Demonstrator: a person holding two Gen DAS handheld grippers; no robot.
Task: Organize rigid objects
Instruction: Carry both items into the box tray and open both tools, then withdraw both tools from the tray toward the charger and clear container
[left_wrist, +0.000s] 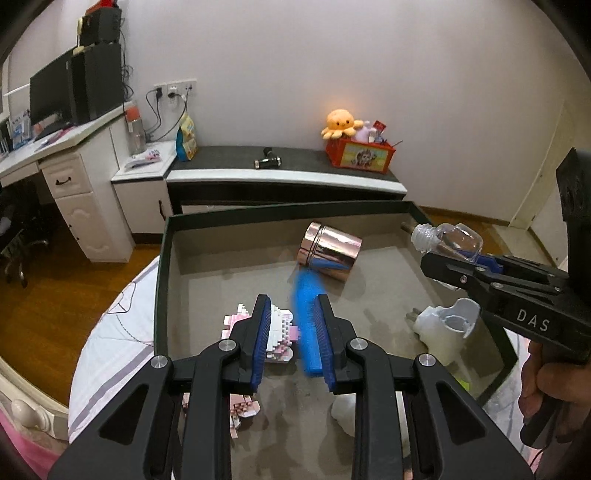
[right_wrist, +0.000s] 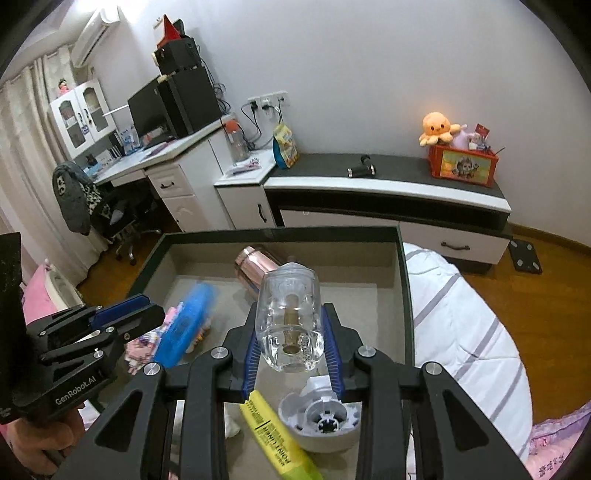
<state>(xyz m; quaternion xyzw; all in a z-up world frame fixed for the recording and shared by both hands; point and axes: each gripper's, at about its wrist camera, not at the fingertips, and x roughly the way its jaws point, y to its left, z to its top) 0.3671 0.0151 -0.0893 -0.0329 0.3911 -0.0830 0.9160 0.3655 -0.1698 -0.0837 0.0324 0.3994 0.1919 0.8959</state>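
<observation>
Glass bottle (right_wrist: 290, 321) is clamped sideways in the right claw (right_wrist: 291, 350) above the box (right_wrist: 402, 295), probably for placing inside. Left claw (left_wrist: 291, 328) looks clenched, the blurred blue bar (left_wrist: 308, 321) beside one finger; held or not, I cannot tell.

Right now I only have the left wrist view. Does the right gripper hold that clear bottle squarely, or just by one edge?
Observer: Squarely. In the right wrist view the right gripper has one blue pad on each side of the clear bottle.
Operator: Is anything inside the bottle?
Observer: Yes, a brass-coloured tube runs along its middle.
Operator: What lies below it in the box, besides the white plastic piece?
Observer: A yellow highlighter lies on the floor of the box, right beside the white plastic piece.
</observation>
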